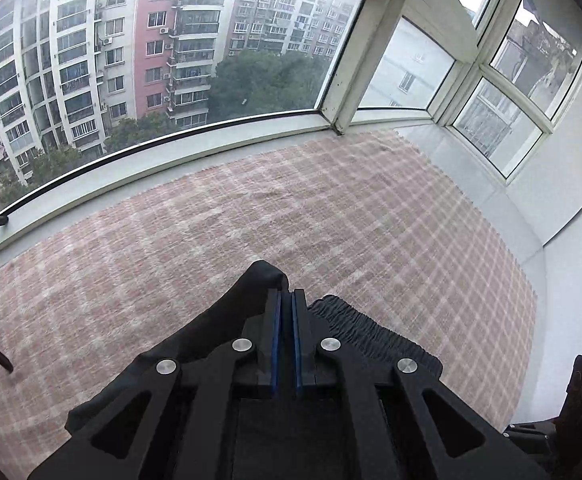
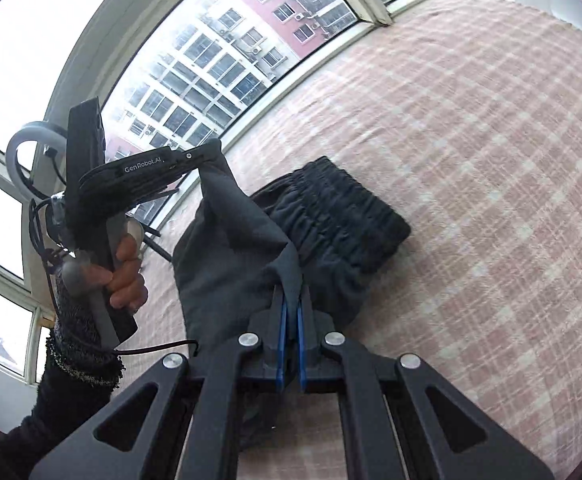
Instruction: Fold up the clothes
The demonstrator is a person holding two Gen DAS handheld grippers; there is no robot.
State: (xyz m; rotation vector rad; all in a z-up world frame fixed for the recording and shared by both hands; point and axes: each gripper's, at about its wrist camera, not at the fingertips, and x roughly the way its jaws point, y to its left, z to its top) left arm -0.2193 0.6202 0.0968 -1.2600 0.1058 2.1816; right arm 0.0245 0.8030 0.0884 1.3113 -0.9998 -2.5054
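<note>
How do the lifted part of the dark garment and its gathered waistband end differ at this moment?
The lifted part hangs off the plaid blanket, pinched between the left gripper and right gripper; the gathered waistband lies on the blanket, ungripped. The lifted part looks smooth and stretched; the waistband is ruched into tight ridges. Both belong to the same dark garment.

surface: pink-and-white plaid cloth (image 1: 331,216) spread flat along the window sill (image 1: 195,148) | on it: dark garment (image 2: 343,216), elastic waistband end resting on the cloth, the other end possibly lifted clear
</note>
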